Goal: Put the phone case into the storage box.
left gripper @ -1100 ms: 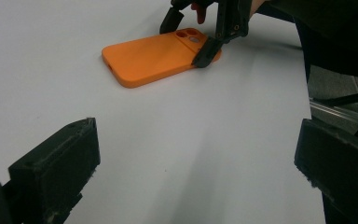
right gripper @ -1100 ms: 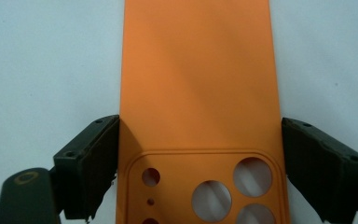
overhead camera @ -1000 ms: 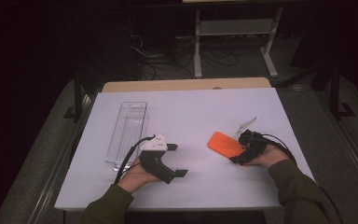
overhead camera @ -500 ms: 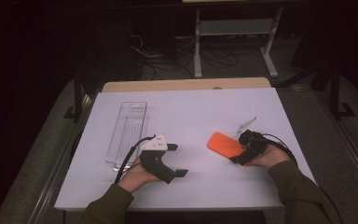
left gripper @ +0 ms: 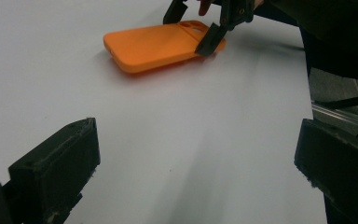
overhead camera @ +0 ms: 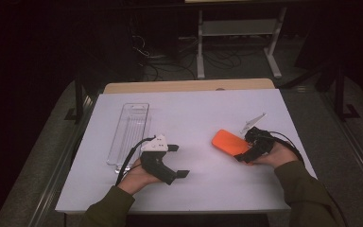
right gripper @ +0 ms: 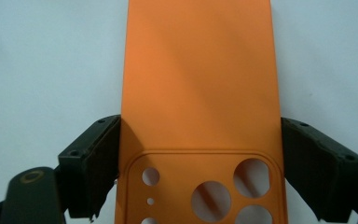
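Observation:
An orange phone case [overhead camera: 228,142] lies back-up on the white table [overhead camera: 203,113], right of centre. My right gripper [overhead camera: 243,151] has come at it from the right, and its pads press the two long sides at the end with the camera holes. In the right gripper view the case [right gripper: 198,84] runs away between the black jaws of my right gripper [right gripper: 200,172], both touching its edges. My left gripper [overhead camera: 178,161] rests on the table left of centre, open, pointing right toward the case [left gripper: 158,46]. Nothing lies between the jaws of my left gripper [left gripper: 196,168].
A clear plastic tray [overhead camera: 130,130] lies lengthwise on the left part of the table, just behind my left hand. A wooden strip [overhead camera: 189,86] borders the far edge. Behind it, on the dark floor, stand a metal frame [overhead camera: 236,28] and cables.

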Tool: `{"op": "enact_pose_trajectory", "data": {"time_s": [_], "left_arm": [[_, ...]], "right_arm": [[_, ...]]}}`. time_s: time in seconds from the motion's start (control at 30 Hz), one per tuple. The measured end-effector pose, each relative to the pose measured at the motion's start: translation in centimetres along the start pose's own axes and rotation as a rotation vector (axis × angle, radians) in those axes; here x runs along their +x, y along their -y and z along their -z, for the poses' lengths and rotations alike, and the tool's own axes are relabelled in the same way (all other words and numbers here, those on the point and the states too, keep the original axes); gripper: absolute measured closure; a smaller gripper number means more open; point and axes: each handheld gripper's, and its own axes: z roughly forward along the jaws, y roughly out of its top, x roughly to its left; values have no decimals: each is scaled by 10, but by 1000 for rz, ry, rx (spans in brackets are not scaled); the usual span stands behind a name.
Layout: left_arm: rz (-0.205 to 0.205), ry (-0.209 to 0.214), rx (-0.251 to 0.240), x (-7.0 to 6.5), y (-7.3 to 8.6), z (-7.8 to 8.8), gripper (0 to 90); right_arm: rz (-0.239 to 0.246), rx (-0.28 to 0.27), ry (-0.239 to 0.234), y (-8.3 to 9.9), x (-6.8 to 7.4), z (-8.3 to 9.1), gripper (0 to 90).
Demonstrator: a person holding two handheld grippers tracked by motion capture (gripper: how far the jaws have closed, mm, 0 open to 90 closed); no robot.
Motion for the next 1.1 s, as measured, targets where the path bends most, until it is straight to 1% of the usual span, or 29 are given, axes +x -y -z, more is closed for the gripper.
{"op": "enact_pose_trajectory", "data": {"time_s": [0.03, 0.1, 0.13, 0.2, 0.23, 0.33, 0.37, 0.43, 0.57, 0.67, 0.7, 0.9, 1.1], "left_arm": [[0, -2, 0, 0, 0, 0, 0], [0, -1, -4, 0, -1, 1, 0], [-7, -1, -4, 0, -1, 1, 0], [-6, 0, -4, 0, -1, 1, 0], [-6, -1, -3, 0, -1, 1, 0], [-7, 0, 4, 1, -1, 1, 0], [-4, -2, 6, 1, -1, 2, 0], [-6, -3, 8, 1, -1, 2, 0], [-7, -3, 10, 1, -1, 2, 0], [-7, -3, 10, 1, -1, 2, 0], [-6, -4, 9, 1, -1, 2, 0], [-6, 1, 11, 1, -1, 3, 0], [-7, 5, 6, 2, -1, 4, 0]], "right_arm": [[4, -5, 0, 0, 0, 2, 153], [-3, -13, -4, 0, 0, 6, 153], [-3, -16, -3, 0, 0, 7, 153], [-4, -21, -5, 0, 0, 8, 153], [-11, -29, -8, -1, 0, 13, 153], [-13, -39, -4, -2, 0, 17, 153], [-4, -47, -6, -3, -1, 21, 152], [-9, -44, -10, -4, 1, 24, 152], [6, -54, -11, -6, 3, 28, 152], [8, -53, -15, -8, 4, 29, 152], [20, -54, -15, -8, 4, 29, 152], [31, -59, -20, -12, 9, 32, 152], [74, -51, -27, -17, 15, 32, 152]]}}
